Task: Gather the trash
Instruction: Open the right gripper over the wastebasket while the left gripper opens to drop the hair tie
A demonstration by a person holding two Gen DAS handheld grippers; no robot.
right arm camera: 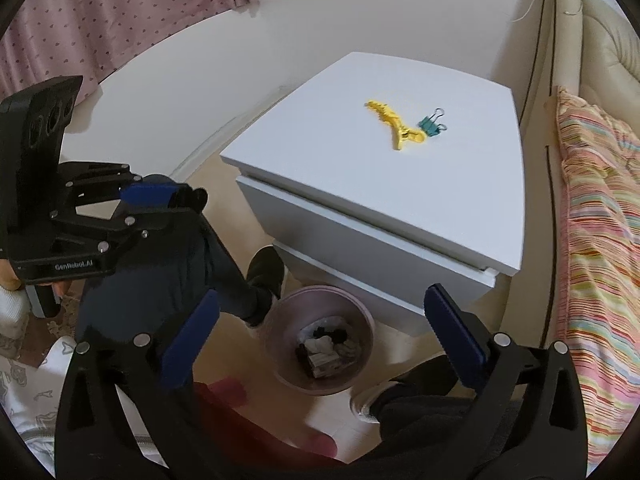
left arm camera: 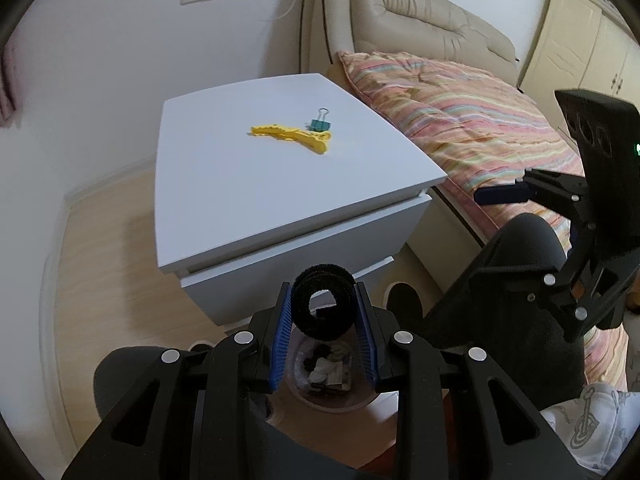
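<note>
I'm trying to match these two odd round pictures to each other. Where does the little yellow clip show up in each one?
Left wrist view: the yellow clip lies above centre on the white nightstand, with the green binder clip at its right end.
Right wrist view: the same clip lies right of centre, in the upper part of the picture.
Shared landmark: the pink trash bin on the floor below the nightstand.

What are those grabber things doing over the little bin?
A person is tidying up with a grabber in each hand. The left gripper is squeezing a rolled-up black fuzzy strip right above the pink bin, which already has scraps in it. The right gripper is wide open over the same bin with nothing between its fingers. On the white nightstand, a yellow clip and a green binder clip lie side by side.
</note>
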